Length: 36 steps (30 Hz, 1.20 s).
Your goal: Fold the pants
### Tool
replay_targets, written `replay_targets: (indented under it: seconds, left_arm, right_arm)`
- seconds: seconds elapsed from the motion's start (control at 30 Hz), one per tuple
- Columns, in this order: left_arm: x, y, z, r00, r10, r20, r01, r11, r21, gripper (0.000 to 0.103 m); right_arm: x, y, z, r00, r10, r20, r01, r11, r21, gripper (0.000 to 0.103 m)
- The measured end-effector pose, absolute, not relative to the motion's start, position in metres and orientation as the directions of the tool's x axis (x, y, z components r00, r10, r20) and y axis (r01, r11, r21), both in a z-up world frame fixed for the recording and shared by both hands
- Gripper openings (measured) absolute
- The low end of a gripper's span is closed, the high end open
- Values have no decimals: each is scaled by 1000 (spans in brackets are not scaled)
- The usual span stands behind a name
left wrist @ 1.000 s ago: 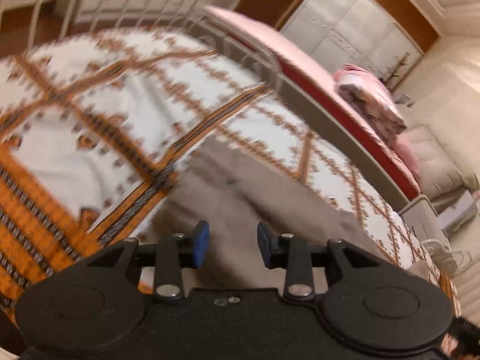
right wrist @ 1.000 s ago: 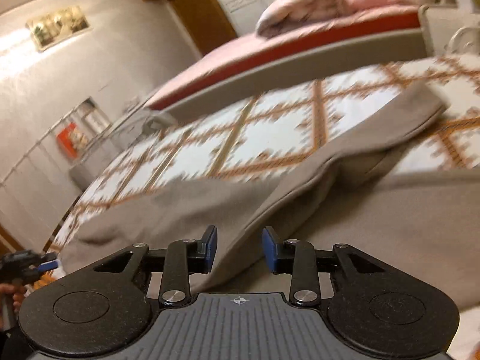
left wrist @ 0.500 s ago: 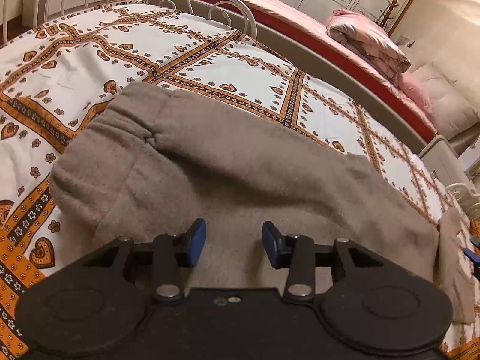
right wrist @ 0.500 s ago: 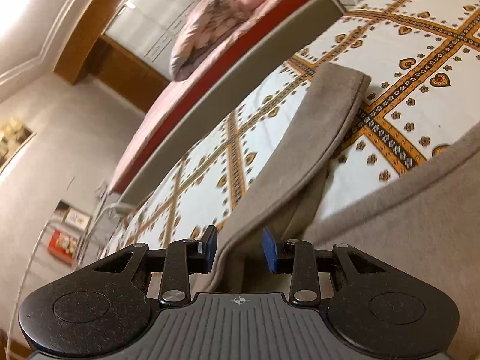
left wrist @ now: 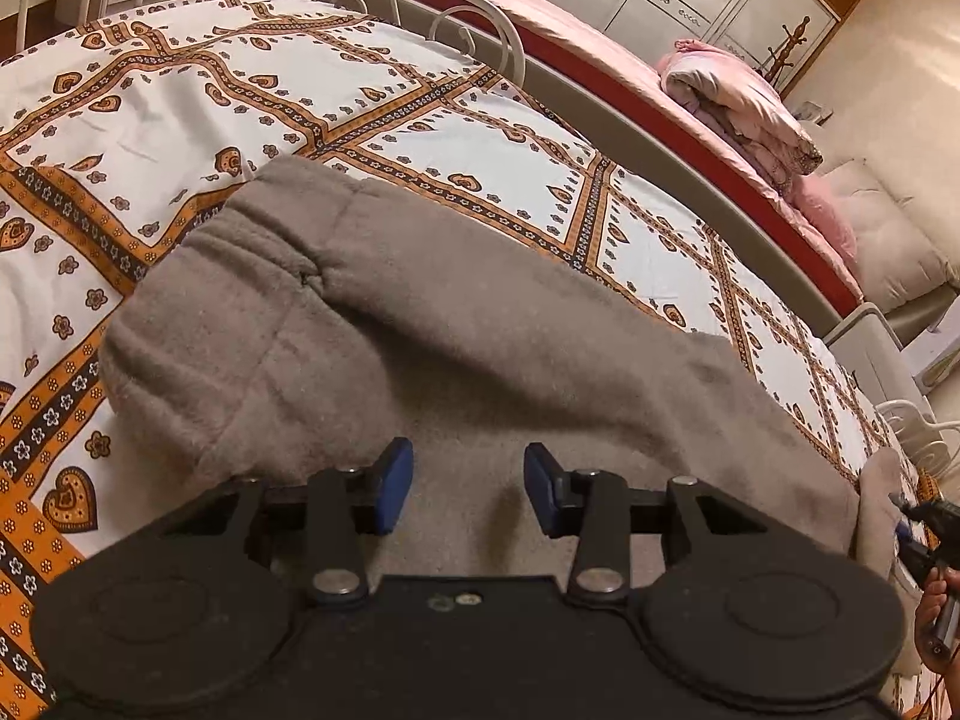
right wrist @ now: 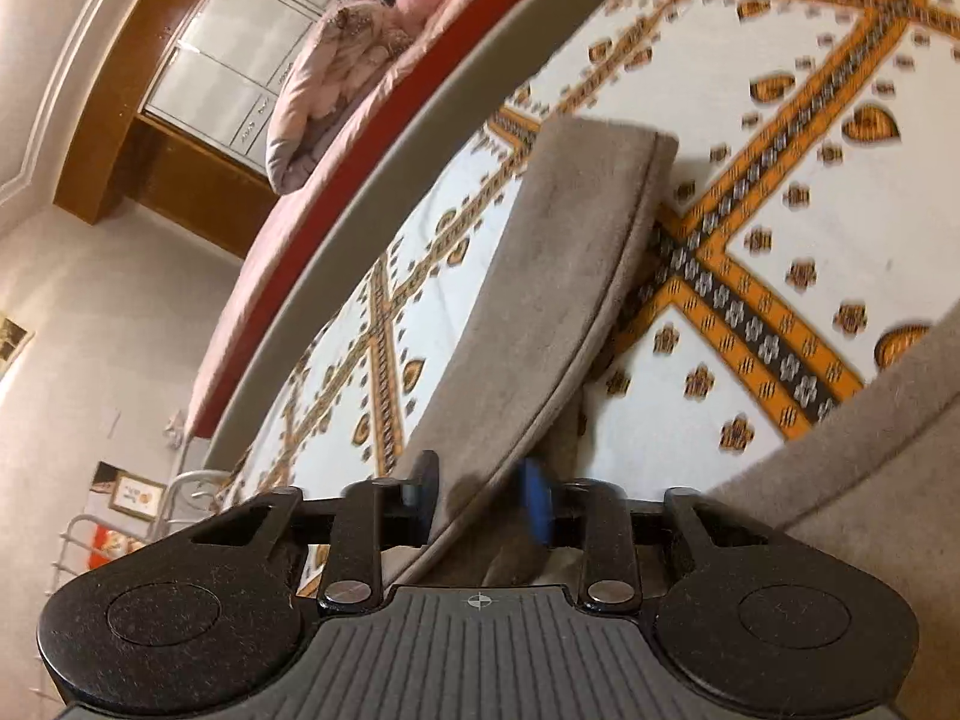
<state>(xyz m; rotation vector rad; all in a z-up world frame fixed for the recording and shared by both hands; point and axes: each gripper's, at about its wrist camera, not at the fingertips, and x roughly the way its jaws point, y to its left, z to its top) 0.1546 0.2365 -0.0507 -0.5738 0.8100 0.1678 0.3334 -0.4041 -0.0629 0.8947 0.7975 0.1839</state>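
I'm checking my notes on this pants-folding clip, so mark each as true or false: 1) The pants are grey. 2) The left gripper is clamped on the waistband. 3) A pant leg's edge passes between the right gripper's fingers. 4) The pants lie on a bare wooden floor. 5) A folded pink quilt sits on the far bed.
1) True: the pants are grey.
2) False: the left gripper is open over the fabric; the waistband lies ahead of it.
3) True: the pant leg runs between the right gripper fingers.
4) False: they lie on a patterned bedspread.
5) True: the quilt is there.
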Motion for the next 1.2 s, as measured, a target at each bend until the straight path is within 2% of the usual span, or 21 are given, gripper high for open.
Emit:
replay_targets:
  seconds: [0.07,0.17,0.23,0.33,0.4,0.47,0.53,0.6,0.63,0.67,0.73,1.1,1.13,1.17,1.2]
  left_arm:
    - [155,237,-51,686,-73,-724,-354,836,-419,32]
    - [153,236,-51,688,-76,-722,-350,837,-421,32]
    - [152,238,-50,692,-86,-717,-340,837,-428,32]
    - [149,242,-51,697,-110,-709,-322,835,-447,32]
    - [148,244,-51,698,-123,-706,-312,834,-455,32]
    - [148,244,-51,698,-126,-705,-310,834,-456,32]
    - [149,244,-52,698,-124,-706,-315,832,-457,32]
    - [149,243,-52,699,-118,-706,-322,829,-457,32]
    - [149,243,-52,699,-115,-706,-324,829,-455,32]
    - [150,243,-51,699,-113,-707,-324,830,-453,32]
    - [149,244,-52,699,-115,-705,-322,830,-455,32]
    - [150,241,-52,697,-101,-710,-326,837,-439,32]
    - [150,241,-52,697,-102,-710,-323,838,-439,32]
    - [150,241,-52,697,-104,-709,-320,840,-438,32]
    - [150,241,-52,698,-105,-708,-318,841,-438,32]
  right_arm:
    - [330,-401,-48,723,431,-540,140,674,725,4]
    - [300,-409,3,797,407,-446,20,721,693,4]
    - [272,-420,33,815,396,-424,-34,763,646,4]
    - [221,-440,44,792,351,-499,-20,833,553,4]
    - [198,-452,19,731,318,-604,58,853,519,4]
    - [192,-465,-20,604,349,-717,165,825,541,4]
    - [188,-477,-36,584,361,-727,214,795,567,4]
    - [181,-495,-35,638,370,-675,249,730,636,4]
    - [175,-505,-37,660,385,-645,270,679,682,11]
    - [171,-513,-39,672,373,-639,307,645,700,26]
    - [165,-527,-44,694,346,-632,359,595,719,39]
    - [184,-565,-80,740,309,-597,466,404,787,39]
    - [188,-566,-77,739,313,-596,462,409,787,31]
    - [191,-563,-70,734,306,-606,449,451,771,5]
    - [192,-561,-61,738,299,-605,427,487,762,5]
